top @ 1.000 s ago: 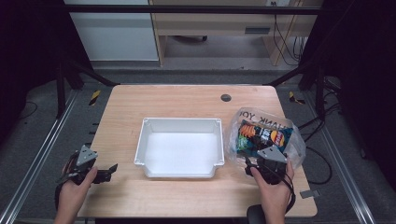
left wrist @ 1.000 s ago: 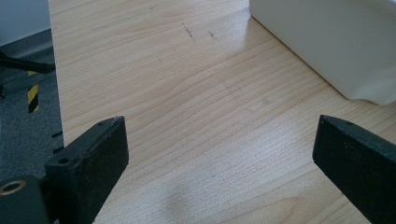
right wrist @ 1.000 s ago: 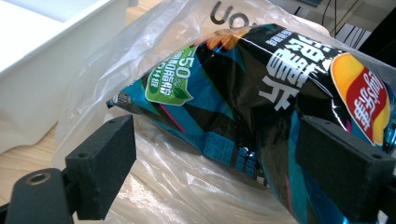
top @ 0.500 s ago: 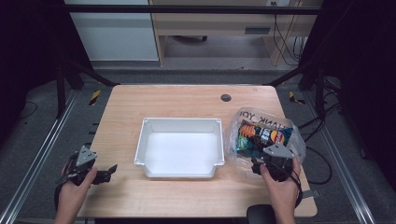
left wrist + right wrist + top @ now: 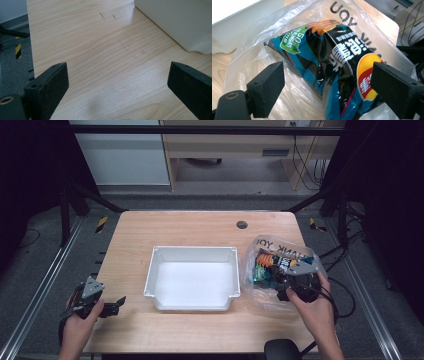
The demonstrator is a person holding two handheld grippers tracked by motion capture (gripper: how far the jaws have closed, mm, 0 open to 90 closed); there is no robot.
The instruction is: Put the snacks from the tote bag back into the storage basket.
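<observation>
Right gripper [image 5: 296,281], jaws wide, eased forward since a second ago to straddle the snack packet [image 5: 332,65], not yet gripped; judged ready for closing. Packet inside clear plastic bag [image 5: 270,251] on table [image 5: 200,225], beside empty white bin [image 5: 192,277]. Left gripper [image 5: 111,306] wide, idle.

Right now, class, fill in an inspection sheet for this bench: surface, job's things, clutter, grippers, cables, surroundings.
Surface: wooden table, faint scuffs, round hole at the far edge.
Job's things: snack bag inside a clear plastic bag; white bin beside it, empty.
Clutter: nothing seen.
Grippers: left gripper open over bare wood; right gripper open, jaws either side of the snack bag.
Cables: black cable off the table's right edge.
Surroundings: dark frame, grey floor, desk behind.
</observation>
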